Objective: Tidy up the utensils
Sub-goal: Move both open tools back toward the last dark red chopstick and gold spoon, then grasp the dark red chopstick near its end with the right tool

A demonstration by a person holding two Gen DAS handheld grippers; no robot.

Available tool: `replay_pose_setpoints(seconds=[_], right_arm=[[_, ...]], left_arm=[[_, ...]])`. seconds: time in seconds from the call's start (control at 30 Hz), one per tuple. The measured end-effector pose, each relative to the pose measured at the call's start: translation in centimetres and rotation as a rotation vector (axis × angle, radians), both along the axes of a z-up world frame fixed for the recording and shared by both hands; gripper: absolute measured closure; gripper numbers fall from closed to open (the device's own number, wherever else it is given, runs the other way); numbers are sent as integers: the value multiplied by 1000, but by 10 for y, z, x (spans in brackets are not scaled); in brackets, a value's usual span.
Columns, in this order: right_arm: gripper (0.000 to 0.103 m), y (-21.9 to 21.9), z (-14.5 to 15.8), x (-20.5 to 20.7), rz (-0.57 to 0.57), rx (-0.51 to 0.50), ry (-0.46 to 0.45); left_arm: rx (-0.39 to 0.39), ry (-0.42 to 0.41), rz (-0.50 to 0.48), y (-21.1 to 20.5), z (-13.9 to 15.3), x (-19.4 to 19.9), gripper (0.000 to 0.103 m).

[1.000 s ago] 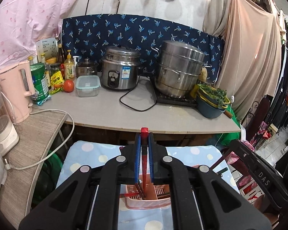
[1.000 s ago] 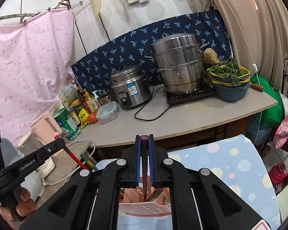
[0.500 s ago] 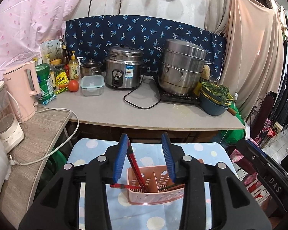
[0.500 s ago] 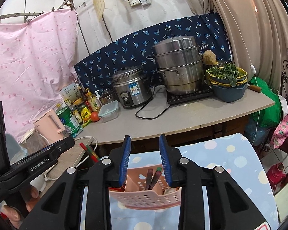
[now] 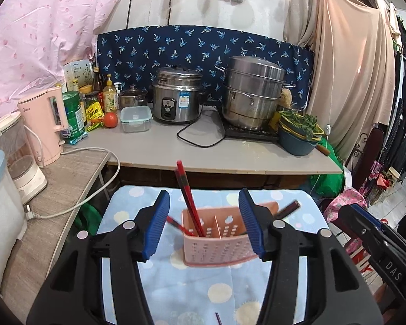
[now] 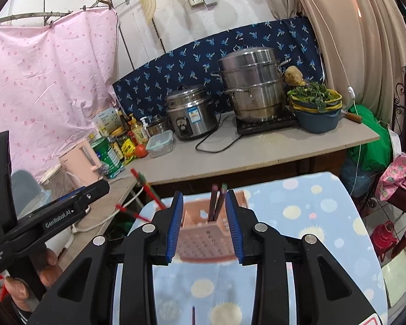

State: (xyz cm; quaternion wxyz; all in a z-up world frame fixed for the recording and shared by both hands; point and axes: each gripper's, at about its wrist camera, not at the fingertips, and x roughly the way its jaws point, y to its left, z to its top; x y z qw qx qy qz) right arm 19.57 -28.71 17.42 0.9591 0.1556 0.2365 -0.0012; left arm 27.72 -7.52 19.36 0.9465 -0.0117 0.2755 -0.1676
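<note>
A pink perforated utensil basket (image 5: 219,241) stands on the blue dotted cloth (image 5: 192,292). Red chopsticks (image 5: 188,197) lean in its left compartment, and dark chopsticks (image 5: 288,208) stick out at its right. My left gripper (image 5: 205,226) is open and empty, with its jaws on either side of the basket. In the right wrist view the basket (image 6: 205,237) holds dark chopsticks (image 6: 216,203), and red chopsticks (image 6: 146,189) lean out to the left. My right gripper (image 6: 204,224) is open and empty just in front of the basket.
A grey counter (image 5: 203,151) behind the table carries a rice cooker (image 5: 177,98), a steel steamer pot (image 5: 253,92), a blue bowl of greens (image 5: 297,132), bottles and a pink kettle (image 5: 44,124). A thin dark stick (image 5: 218,318) lies on the cloth near me.
Both grippers were shut on chopsticks over the basket, then opened and let them drop in. Both have since opened wider and drawn back from the basket.
</note>
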Motion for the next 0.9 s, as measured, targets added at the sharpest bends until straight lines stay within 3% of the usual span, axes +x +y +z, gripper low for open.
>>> replay_pose_setpoints(seconds=[0.2,0.5,0.9], right_arm=[[71,11,-33,-45,22,-2,79],[71,30,-96,-102,71,15,237],[71,68,-176,-147,145,-10,410]], left_arm=[[13,58,-10,13,-26,-35,52],[38,211,-11,26,-91,-87,52],[89,376,3,43,-169,-139,52]])
